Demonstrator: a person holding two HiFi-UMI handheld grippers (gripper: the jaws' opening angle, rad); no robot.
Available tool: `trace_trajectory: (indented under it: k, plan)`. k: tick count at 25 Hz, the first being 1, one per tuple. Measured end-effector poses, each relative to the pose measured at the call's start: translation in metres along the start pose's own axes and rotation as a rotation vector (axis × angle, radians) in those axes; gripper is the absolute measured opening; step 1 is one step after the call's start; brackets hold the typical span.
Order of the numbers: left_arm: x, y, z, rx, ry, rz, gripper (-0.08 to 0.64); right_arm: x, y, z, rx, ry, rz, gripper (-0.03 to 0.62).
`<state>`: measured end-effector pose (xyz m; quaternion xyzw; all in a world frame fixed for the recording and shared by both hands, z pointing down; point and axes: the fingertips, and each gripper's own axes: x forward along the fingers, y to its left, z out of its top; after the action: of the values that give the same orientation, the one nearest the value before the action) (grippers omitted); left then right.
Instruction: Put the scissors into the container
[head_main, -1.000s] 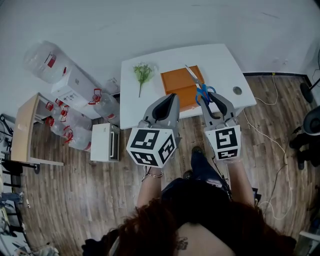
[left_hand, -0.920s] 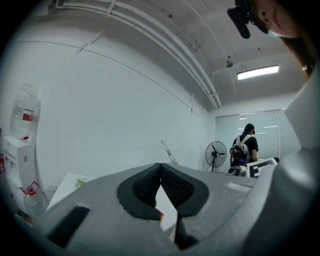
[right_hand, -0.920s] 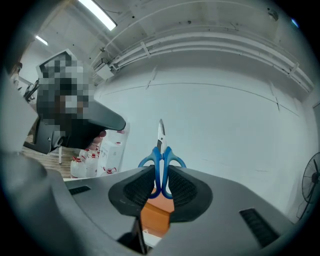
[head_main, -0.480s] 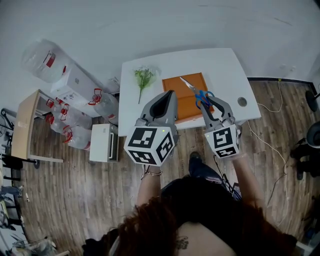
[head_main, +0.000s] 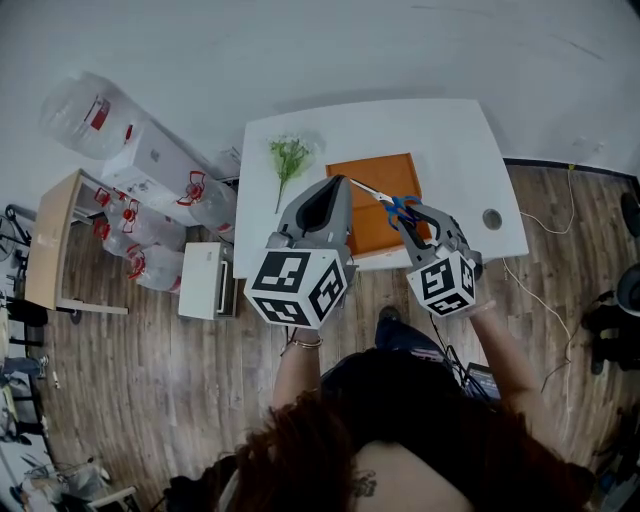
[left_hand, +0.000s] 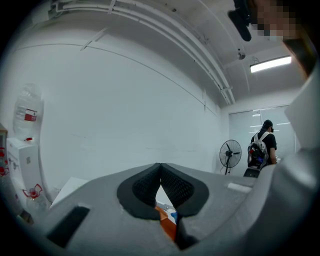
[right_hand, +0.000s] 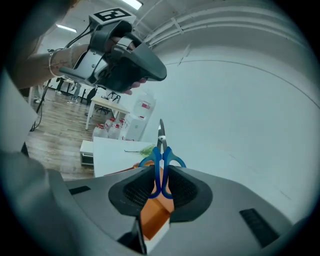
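A: Where are the scissors (head_main: 399, 207) at this moment?

B: They are held off the tabletop (head_main: 450, 150) by the right gripper (head_main: 412, 216), over the right part of the orange container (head_main: 390, 172). The blue handles are clamped between its fingers (right_hand: 131, 192). The closed blades are pointed forward, away from the person.

A: And the left gripper (head_main: 338, 183)?

B: Its fingers (left_hand: 145, 186) are pressed together at the tips, and nothing is caught between them. In the head view it is seen close to the blade tips, above the near-left part of the container. No share in the carry appears to be taken by it.

A: Which step is judged to be in hand?

B: The carry to the container. The lowering and the release are not yet done.

A: How can it be done well?

B: The blades should be brought down toward level, so that the scissors can be laid flat inside the rim and not across it. The grip should not be loosened before the scissors are resting on the container's floor. Only the handle loops are held, so the blade end could swing. The left gripper is best kept out of the blades' path. The green sprig (head_main: 289, 156), well apart to the left, need not be disturbed.
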<state>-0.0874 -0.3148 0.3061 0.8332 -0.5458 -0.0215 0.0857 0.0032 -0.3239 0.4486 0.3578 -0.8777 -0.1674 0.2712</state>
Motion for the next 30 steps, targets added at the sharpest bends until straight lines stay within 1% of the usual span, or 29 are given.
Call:
trace_trajectory:
  k: [11, 17, 21, 30]
  plan:
    - [0.040, 0.017, -0.002, -0.002, 0.022, 0.036, 0.016, 0.048, 0.012, -0.055, -0.115, 0.090, 0.163, 0.080]
    - [0.056, 0.028, -0.006, -0.008, 0.041, 0.049, 0.015, 0.073, 0.021, -0.082, -0.151, 0.142, 0.241, 0.080]
    - [0.065, 0.030, -0.009, -0.010, 0.052, 0.050, 0.015, 0.086, 0.032, -0.103, -0.212, 0.174, 0.296, 0.080]
    - [0.074, 0.040, -0.020, -0.022, 0.081, 0.063, 0.016, 0.112, 0.051, -0.141, -0.294, 0.240, 0.407, 0.080]
